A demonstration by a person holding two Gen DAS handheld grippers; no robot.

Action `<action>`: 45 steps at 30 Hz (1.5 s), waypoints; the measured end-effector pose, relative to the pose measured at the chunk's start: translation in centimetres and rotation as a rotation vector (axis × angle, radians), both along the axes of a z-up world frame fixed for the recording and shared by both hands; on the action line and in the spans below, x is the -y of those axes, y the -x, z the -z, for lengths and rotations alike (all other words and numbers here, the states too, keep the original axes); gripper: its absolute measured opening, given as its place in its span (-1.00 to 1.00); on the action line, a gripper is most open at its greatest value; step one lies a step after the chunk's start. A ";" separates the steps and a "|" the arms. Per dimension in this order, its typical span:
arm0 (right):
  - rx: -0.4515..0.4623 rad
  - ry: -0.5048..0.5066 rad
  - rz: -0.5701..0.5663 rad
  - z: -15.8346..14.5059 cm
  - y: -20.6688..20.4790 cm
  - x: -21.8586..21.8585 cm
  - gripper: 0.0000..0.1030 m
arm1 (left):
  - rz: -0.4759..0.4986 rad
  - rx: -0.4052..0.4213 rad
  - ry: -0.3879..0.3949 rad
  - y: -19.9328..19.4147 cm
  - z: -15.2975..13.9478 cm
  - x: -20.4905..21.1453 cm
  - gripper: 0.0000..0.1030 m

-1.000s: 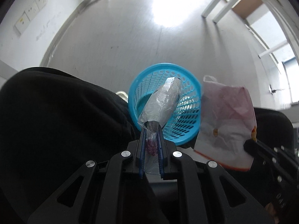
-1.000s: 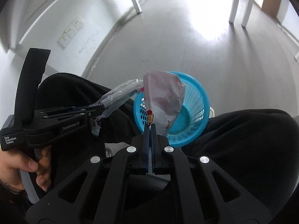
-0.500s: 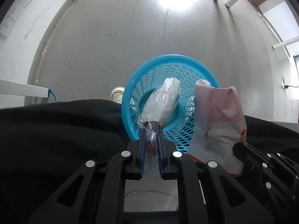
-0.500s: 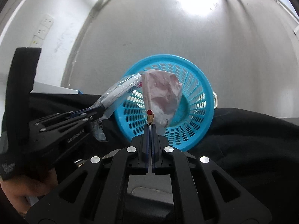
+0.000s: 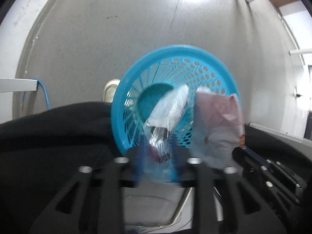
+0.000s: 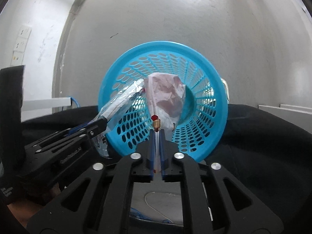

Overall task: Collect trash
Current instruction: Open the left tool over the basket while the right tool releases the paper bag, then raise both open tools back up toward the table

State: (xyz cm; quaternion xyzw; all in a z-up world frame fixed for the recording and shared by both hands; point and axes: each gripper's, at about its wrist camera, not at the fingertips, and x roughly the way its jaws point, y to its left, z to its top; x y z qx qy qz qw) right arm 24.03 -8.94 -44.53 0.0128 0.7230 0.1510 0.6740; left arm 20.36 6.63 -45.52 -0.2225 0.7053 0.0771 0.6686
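A round blue plastic basket point(image 5: 175, 48) stands on the grey floor below both grippers, its mouth facing up. My left gripper point(image 5: 157, 152) points down over its near rim and its jaws are opening. A clear crinkled wrapper point(image 5: 169, 107) still hangs between them, its pads apart from it, its far end inside the basket. My right gripper point(image 6: 157, 134) also points into the basket point(image 6: 165, 43), and its jaws are opening by a narrow gap. The edge of a pink-and-white plastic bag point(image 6: 167, 95) lies loose in that gap. The left gripper point(image 6: 97, 124) with the wrapper point(image 6: 120, 101) shows at the left.
A person's black-clad legs point(image 5: 48, 136) flank the basket on both sides. A white bar point(image 5: 17, 84) and a blue cable point(image 5: 43, 95) lie left. A metal round object point(image 5: 109, 91) sits behind the basket. Wall sockets point(image 6: 21, 39) are on the left wall. A hand point(image 6: 17, 212) holds the left gripper.
Both grippers have sunk toward the basket, which now looks larger and more face-on. Both pairs of jaws, shut before, have parted, the left more widely.
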 end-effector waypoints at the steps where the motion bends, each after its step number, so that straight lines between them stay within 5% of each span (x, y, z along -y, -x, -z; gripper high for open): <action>1: -0.002 -0.005 0.011 0.1 -0.2 0.2 -0.62 | -0.007 0.011 -0.003 0.0 -0.3 -0.1 -0.08; 9: 0.029 0.005 0.012 -0.3 -0.1 0.0 -0.43 | -0.026 0.049 -0.014 0.7 -1.7 -0.4 -0.12; 21: 0.183 0.021 -0.062 -6.0 3.0 -0.2 -0.20 | 0.001 0.195 -0.069 3.5 -7.1 -0.2 -0.08; 24: 0.267 0.040 -0.118 -8.3 4.4 -0.4 -0.17 | -0.007 0.255 -0.089 4.7 -9.1 -0.2 -0.08; 30: 0.371 0.028 -0.183 -12.1 7.7 -0.2 -0.07 | -0.040 0.407 -0.254 7.5 -13.6 -0.1 -0.11; 39: 0.530 0.011 -0.219 -18.7 12.2 1.6 -0.05 | -0.039 0.478 -0.240 12.4 -18.6 -0.6 -0.02; 45: 0.642 -0.047 -0.212 -23.3 15.3 3.3 0.07 | 0.001 0.592 -0.303 15.5 -23.2 0.6 0.15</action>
